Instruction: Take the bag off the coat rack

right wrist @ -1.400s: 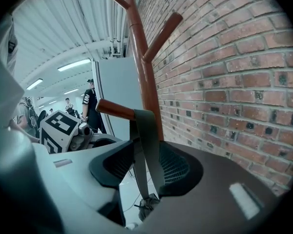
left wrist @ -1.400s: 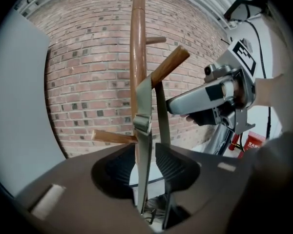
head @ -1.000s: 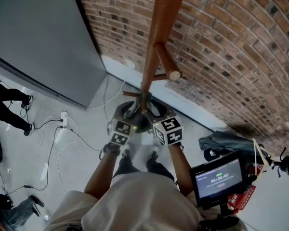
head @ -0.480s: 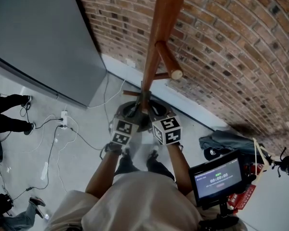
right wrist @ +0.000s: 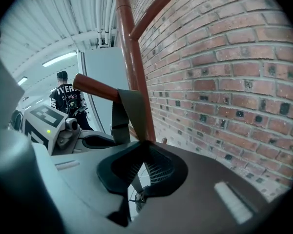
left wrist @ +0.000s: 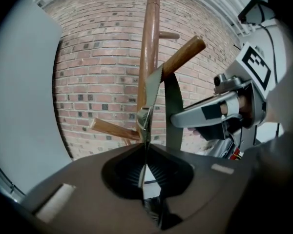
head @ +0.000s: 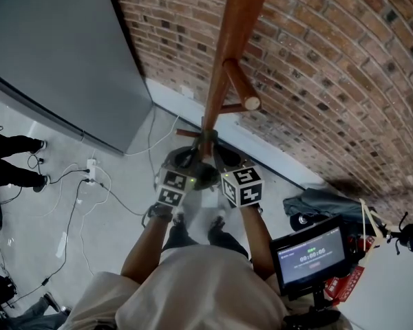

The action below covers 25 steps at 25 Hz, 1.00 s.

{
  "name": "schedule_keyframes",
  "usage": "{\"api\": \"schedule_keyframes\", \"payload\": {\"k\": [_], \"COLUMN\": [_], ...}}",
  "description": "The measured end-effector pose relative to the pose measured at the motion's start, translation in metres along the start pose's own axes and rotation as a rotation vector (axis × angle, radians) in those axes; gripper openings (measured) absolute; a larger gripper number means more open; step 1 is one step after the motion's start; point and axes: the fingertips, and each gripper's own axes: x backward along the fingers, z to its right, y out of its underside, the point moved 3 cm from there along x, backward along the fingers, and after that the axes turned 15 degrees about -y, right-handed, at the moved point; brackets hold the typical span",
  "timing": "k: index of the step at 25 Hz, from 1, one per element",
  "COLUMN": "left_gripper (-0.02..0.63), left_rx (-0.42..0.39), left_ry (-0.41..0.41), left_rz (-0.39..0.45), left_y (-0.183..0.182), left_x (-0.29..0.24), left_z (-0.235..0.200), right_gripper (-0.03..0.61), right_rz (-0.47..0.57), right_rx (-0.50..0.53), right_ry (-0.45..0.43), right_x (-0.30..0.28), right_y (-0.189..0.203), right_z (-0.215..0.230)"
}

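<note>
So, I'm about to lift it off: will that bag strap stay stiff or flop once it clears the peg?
Probably floppy: the strap drapes flat over the peg and hangs limp below. It likely slides easily, since the peg looks smooth and varnished. Expect it to sag once free.

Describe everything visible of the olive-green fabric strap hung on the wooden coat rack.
The olive-green fabric strap looks like flat woven webbing. It is looped over a slanted wooden peg of the brown wooden coat rack, and its two bands hang down from there. A small metal buckle sits on one band. The left gripper and right gripper have just been closing, and each now pinches a band between its jaws.
</note>
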Motion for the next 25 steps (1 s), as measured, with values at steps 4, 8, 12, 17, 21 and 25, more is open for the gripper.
{"api": "schedule_keyframes", "payload": {"k": [4, 8, 12, 17, 21, 25], "left_gripper": [0.015, 0.015, 0.015, 0.015, 0.014, 0.015], "left_rx": [0.013, 0.020, 0.016, 0.013, 0.013, 0.026], "left_ry": [-0.001, -0.006, -0.003, -0.001, -0.002, 0.000], "left_rz": [-0.011, -0.016, -0.012, -0.004, 0.013, 0.036], "left_y": [0.000, -0.001, -0.003, -0.007, -0.015, -0.026], "left_x": [0.003, 0.008, 0.015, 0.025, 0.034, 0.044], "left_z": [-0.001, -0.002, -0.002, -0.001, -0.001, -0.004], "right_gripper": [0.008, 0.008, 0.008, 0.008, 0.008, 0.008], "right_rz": [0.010, 0.023, 0.033, 0.041, 0.058, 0.085], "right_rx": [-0.017, -0.023, -0.023, -0.016, -0.006, 0.003], "right_ry": [0.000, -0.002, -0.007, -0.013, -0.017, -0.018], "right_x": [0.006, 0.013, 0.018, 0.025, 0.034, 0.043], "right_y": [-0.002, -0.004, -0.006, -0.009, -0.016, -0.027], "right_z": [0.001, 0.000, -0.005, -0.012, -0.017, -0.022]}}
